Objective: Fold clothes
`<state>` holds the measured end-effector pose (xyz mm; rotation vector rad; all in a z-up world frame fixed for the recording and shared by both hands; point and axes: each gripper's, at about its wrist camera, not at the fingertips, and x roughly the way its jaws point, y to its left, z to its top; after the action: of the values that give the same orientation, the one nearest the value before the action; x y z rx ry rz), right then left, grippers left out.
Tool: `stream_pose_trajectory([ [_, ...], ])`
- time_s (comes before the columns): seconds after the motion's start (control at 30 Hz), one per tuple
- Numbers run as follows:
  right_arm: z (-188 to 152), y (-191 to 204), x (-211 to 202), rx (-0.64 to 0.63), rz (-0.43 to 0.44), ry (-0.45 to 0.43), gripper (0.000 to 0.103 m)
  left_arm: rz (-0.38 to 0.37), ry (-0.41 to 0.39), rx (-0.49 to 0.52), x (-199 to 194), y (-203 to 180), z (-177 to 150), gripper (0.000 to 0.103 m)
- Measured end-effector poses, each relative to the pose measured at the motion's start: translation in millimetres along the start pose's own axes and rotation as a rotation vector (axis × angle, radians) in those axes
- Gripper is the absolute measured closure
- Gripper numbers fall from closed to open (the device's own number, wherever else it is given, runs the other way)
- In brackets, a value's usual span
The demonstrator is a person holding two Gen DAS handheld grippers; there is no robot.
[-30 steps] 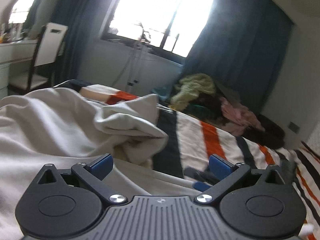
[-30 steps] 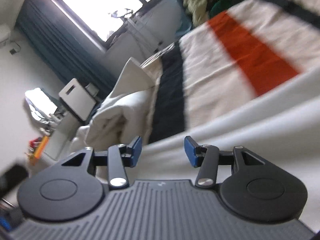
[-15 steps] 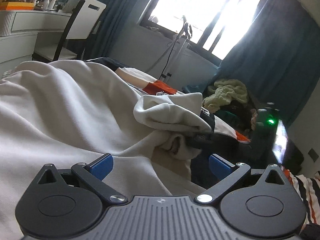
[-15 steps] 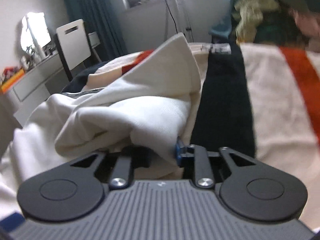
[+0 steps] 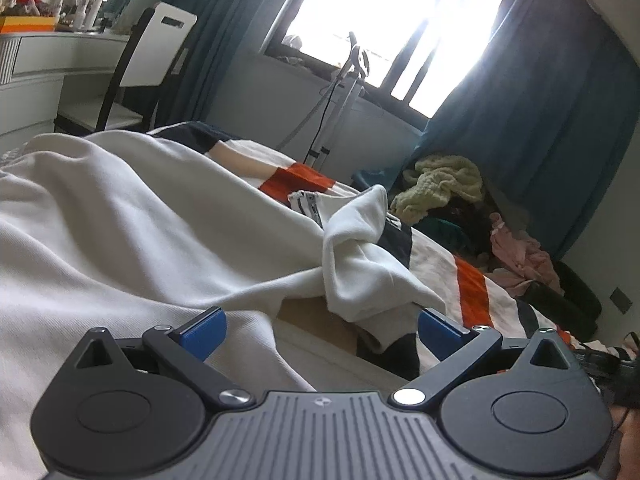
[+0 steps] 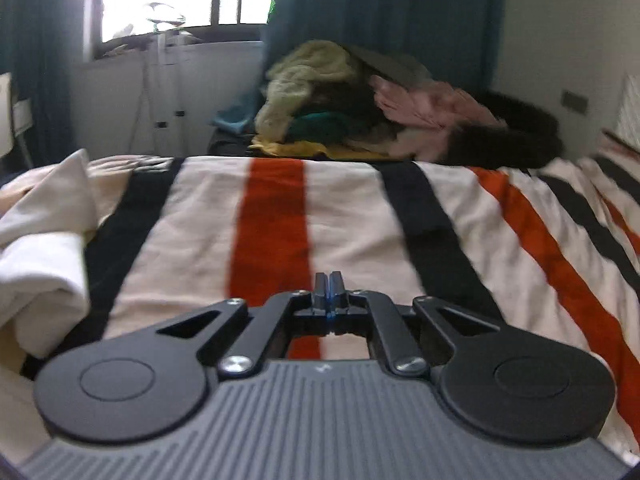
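From my left camera, the garment [image 5: 132, 240] lay spread over the bed [image 5: 472, 292], filling the left and middle, with its bunched sleeve [image 5: 360, 256] to the right of centre, on the bedcover. Behind the bed's far end sat the pile of clothes [image 5: 444, 184], below the window [image 5: 384, 24]. A stand [image 5: 340, 92] stood before the window, left of the pile. A chair [image 5: 148, 64] stood at far left beside a dresser [image 5: 44, 68]. From my right camera, the bedcover [image 6: 352, 216] stretched ahead, the garment at its left edge, the pile [image 6: 320, 92] beyond
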<state>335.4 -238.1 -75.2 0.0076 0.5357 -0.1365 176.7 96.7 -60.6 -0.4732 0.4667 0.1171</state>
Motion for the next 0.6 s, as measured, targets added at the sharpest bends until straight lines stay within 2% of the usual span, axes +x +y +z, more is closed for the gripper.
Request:
stream_pose_trajectory([
  [0.1,10.9,3.9,7.5,0.073,0.116,0.037,0.096,0.025,0.006,0.02,-4.0,-0.1,-1.7,0.0],
  [0.13,14.5,5.3,10.0,0.097,0.155,0.049,0.091,0.034,0.006,0.024,-4.9,0.4,-2.8,0.0],
  [0.2,27.2,38.6,20.1,0.069,0.211,0.063,0.065,0.054,-0.004,0.041,-4.0,0.2,-5.3,0.0],
  [0.23,32.7,55.8,24.7,0.062,0.262,0.061,0.044,0.066,-0.008,0.053,-2.5,-0.5,-6.4,0.0],
  [0.27,39.8,80.4,33.7,0.065,0.332,0.056,0.031,0.073,-0.007,0.06,0.9,-0.6,-7.2,0.0],
  [0.3,45.6,98.7,39.7,0.073,0.385,0.053,0.028,0.079,-0.005,0.064,4.8,-0.5,-7.9,0.0],
  [0.37,61.2,141.6,57.8,0.072,0.456,0.079,0.03,0.091,-0.002,0.073,12.6,-0.4,-9.4,0.0],
  [0.43,74.9,185.1,80.3,0.034,0.487,0.133,0.03,0.099,0.0,0.07,22.3,1.5,-11.2,0.0],
  [0.5,84.5,226.6,103.9,-0.033,0.461,0.167,0.03,0.102,0.006,0.067,32.1,3.8,-13.5,0.0],
  [0.6,89.5,267.5,138.5,-0.092,0.444,0.21,0.03,0.095,0.017,0.041,44.8,8.7,-17.3,0.0],
])
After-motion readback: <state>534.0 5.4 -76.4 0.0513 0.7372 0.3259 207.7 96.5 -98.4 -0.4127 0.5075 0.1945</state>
